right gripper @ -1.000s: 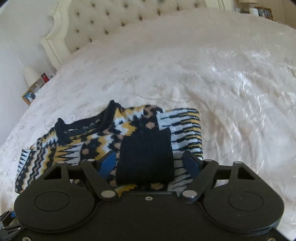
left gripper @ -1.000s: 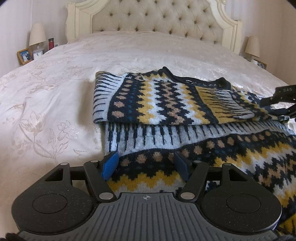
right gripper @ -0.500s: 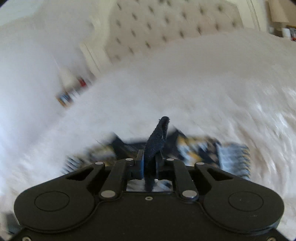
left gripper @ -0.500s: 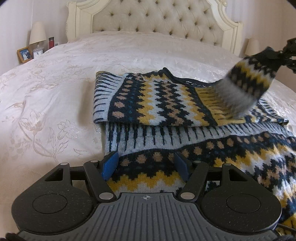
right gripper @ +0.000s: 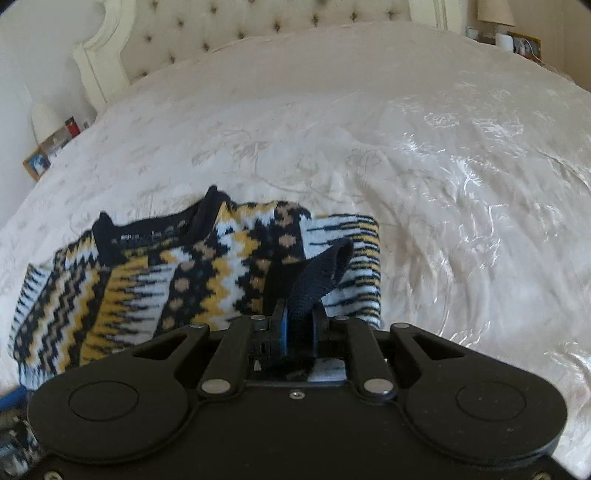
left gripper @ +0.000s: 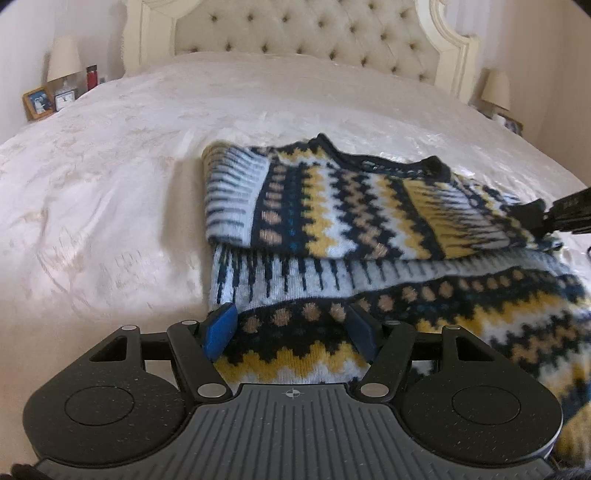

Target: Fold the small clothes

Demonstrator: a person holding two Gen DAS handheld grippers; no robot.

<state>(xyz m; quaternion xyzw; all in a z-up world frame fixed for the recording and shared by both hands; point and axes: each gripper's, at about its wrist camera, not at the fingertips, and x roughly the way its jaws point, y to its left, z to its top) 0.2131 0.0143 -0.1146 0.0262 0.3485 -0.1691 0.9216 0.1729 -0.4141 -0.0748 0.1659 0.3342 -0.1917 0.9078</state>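
A knitted sweater (left gripper: 332,206) in navy, yellow and white lies on the bed, one sleeve folded across its body. My left gripper (left gripper: 291,328) is open, low over the sweater's near hem, its blue pads (left gripper: 221,326) on either side of the knit. My right gripper (right gripper: 297,328) is shut on the sweater's dark navy sleeve cuff (right gripper: 321,273), low over the sweater (right gripper: 184,273). It shows at the right edge of the left wrist view (left gripper: 546,218), holding the cuff.
The cream bedspread (left gripper: 110,184) surrounds the sweater. A tufted headboard (left gripper: 303,33) stands behind. A nightstand with a lamp (left gripper: 64,59), photo frame (left gripper: 37,103) and red bottle is at far left; another lamp (left gripper: 496,88) is at far right.
My right gripper shut on the sleeve cuff, lifted it high, and has come back down over the sweater's right side with it. My left gripper stayed open at the hem.
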